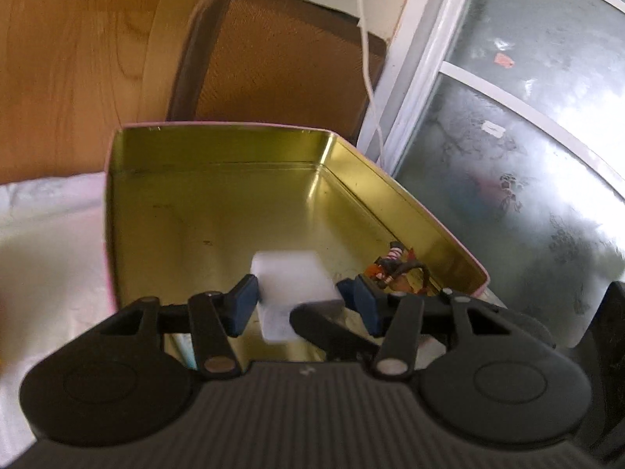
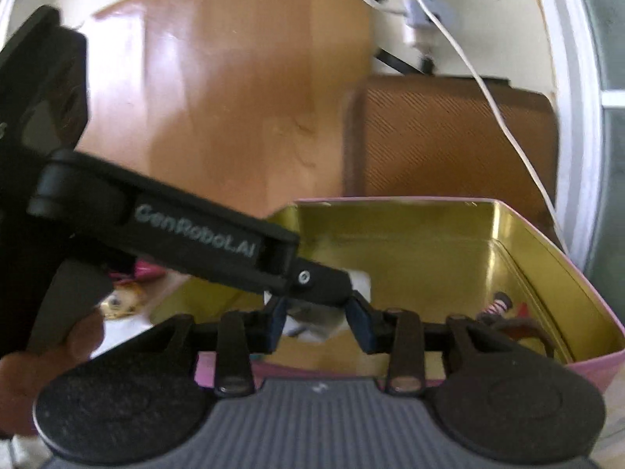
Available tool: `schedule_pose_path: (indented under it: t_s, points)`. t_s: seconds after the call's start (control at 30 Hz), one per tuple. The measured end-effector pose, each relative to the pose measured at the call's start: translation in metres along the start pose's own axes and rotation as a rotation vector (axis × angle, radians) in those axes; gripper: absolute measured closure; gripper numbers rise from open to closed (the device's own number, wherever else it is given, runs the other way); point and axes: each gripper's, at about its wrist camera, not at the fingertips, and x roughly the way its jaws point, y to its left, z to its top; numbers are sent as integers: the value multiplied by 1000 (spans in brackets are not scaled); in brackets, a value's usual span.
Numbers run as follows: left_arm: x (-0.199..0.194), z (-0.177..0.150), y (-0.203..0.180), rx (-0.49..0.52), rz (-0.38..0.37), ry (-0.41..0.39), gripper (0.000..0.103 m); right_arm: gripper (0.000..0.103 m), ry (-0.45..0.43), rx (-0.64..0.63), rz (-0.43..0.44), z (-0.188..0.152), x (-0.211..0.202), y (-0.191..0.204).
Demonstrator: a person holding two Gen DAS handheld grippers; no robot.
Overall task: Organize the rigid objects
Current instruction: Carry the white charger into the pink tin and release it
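**Both grippers at the open tin, white block between them**

Left wrist view: left gripper (image 1: pixel 297 305) points into an open tin (image 1: pixel 218 148) with a gold inside and pink outer rim. A white block (image 1: pixel 289 285) sits between its two blue pads (image 1: pixel 244 301); the left pad looks in contact with the block's side, the right pad is just beside it with a dark finger of the other tool crossing in front, so a firm grasp cannot be confirmed from here. Block hangs low over the tin's near end, blurred. Small doll-like figure (image 1: pixel 394 265) with striped legs lies in the tin's near right corner against the wall. Behind the tin: brown ribbed case (image 1: pixel 281 62), white cable (image 1: pixel 367 70), wooden panel (image 1: pixel 70 70). Frosted glass door (image 1: pixel 508 136) on the right. White cloth (image 1: pixel 47 226) to the left under the tin.

Right wrist view: right gripper (image 2: pixel 316 322) is at the tin's (image 2: pixel 429 219) near pink wall, jaws part closed around a blurred pale grey-white piece (image 2: pixel 312 320); pad contact not clear, cannot tell if it is gripped. Left gripper's black body (image 2: pixel 187 234) reaches in from the left, its tip meeting the white block (image 2: pixel 361 281) just above the right gripper's pads. Person's hand (image 2: pixel 47 359) holds its handle at lower left. Figure (image 2: pixel 502 305) in the tin's right corner. A second small toy (image 2: pixel 121 301) lies outside the tin on the left.
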Motion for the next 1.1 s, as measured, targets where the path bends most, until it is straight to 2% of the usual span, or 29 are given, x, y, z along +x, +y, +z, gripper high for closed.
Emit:
schedule_pose_path:
  t_s: [0.13, 0.3, 0.47, 0.57, 0.73, 0.97, 1.1]
  points:
    - [4, 0, -8, 21, 68, -22, 47, 68, -6, 68, -56, -2, 3, -7]
    - [-32, -2, -11, 40, 84, -112, 45, 65, -73, 123, -74, -6, -19, -2]
    - [-79, -17, 1, 13, 63, -165, 44, 65, -123, 174, -50, -10, -43, 17]
    - [-105, -36, 12, 27, 89, -188, 41, 65, -140, 180, -12, -12, -56, 35]
    - [-137, -70, 46, -20, 187, -189, 41, 63, -114, 135, 63, -19, -58, 70]
    - [-165, -106, 97, -79, 370, -160, 41, 62, -28, 43, 153, -35, -48, 126]
    - [-178, -118, 119, -100, 429, -164, 41, 61, 0, -3, 180, -40, -47, 149]
